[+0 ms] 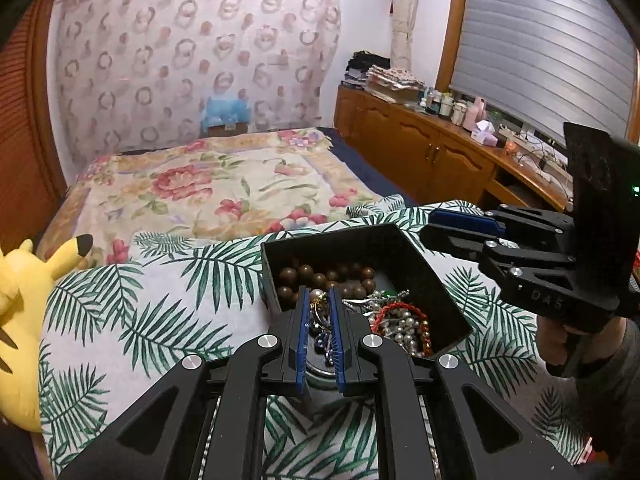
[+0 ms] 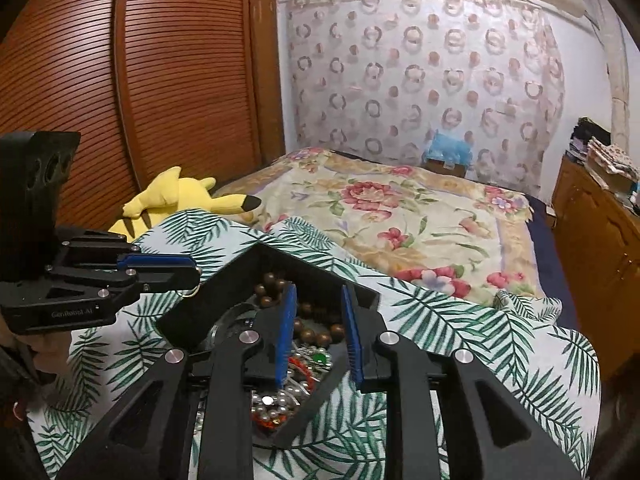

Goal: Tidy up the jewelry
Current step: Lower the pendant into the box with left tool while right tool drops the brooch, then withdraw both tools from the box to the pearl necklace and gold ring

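Note:
A black open box [image 1: 320, 250] sits on a palm-leaf cloth and holds tangled jewelry: brown wooden beads [image 1: 320, 278], a pearl string [image 1: 400, 326] and a red bracelet [image 1: 396, 310]. My left gripper [image 1: 319, 300] hangs over the box's near edge, its blue pads narrowly apart around a gold ring and a beaded piece [image 1: 320, 320]. From the right wrist view a gold ring [image 2: 191, 292] hangs at its tip [image 2: 196, 276]. My right gripper [image 2: 318, 320] is open above the box [image 2: 224, 300] with beads [image 2: 308, 334] between its fingers. It shows at the right in the left wrist view [image 1: 430, 226].
The cloth [image 1: 160, 304] covers a raised surface at the foot of a floral bed [image 1: 224, 184]. A yellow plush toy [image 1: 24, 304] lies at the left. A wooden cabinet [image 1: 432, 148] with bottles runs along the right wall. A glass lid [image 2: 232, 324] lies beside the box.

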Motion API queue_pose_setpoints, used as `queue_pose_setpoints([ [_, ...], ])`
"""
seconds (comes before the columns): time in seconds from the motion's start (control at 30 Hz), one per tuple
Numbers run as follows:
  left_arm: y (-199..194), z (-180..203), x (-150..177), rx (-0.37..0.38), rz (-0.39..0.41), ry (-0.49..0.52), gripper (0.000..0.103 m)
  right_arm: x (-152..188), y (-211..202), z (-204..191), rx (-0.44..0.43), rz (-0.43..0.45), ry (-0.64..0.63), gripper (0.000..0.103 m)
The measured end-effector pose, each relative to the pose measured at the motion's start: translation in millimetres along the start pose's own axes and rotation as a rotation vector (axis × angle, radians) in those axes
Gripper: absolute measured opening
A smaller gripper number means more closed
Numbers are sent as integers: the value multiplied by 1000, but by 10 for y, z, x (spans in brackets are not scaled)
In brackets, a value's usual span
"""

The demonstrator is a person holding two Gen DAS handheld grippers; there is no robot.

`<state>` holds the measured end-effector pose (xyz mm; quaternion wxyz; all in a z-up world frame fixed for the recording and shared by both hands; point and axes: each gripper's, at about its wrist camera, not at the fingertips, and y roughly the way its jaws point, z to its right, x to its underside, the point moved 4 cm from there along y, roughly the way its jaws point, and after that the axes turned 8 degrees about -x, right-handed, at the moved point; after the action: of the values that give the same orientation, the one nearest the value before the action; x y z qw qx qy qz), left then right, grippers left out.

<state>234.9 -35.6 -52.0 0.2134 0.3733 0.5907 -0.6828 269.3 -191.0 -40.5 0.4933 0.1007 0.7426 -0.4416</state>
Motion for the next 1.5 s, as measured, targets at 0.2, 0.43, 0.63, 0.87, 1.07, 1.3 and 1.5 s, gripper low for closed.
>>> queue_pose_setpoints([
  [0.2,142,50,-87,-9,-10,18,9,31,45,70,4,-8,17,25],
  [0.43,279,20,-209,-20,-14,3,9,59,66,67,15,-8,14,25],
  [0.63,304,19,-273,-19,-3,-1,9,61,65,57,20,-6,11,25],
  [0.87,187,13,-262,-13,15,-13,38,-21,-87,14,30,4,4,25],
  [1.07,-105,30,-36,2,21,2,52,119,-400,-150,3,-7,13,25],
  [1.3,-284,104,378,14,-18,18,61,626,-598,-380,-23,-98,47,25],
  [1.5,-244,132,717,18,-78,1,64,1058,-613,-616,-54,-188,56,25],
])
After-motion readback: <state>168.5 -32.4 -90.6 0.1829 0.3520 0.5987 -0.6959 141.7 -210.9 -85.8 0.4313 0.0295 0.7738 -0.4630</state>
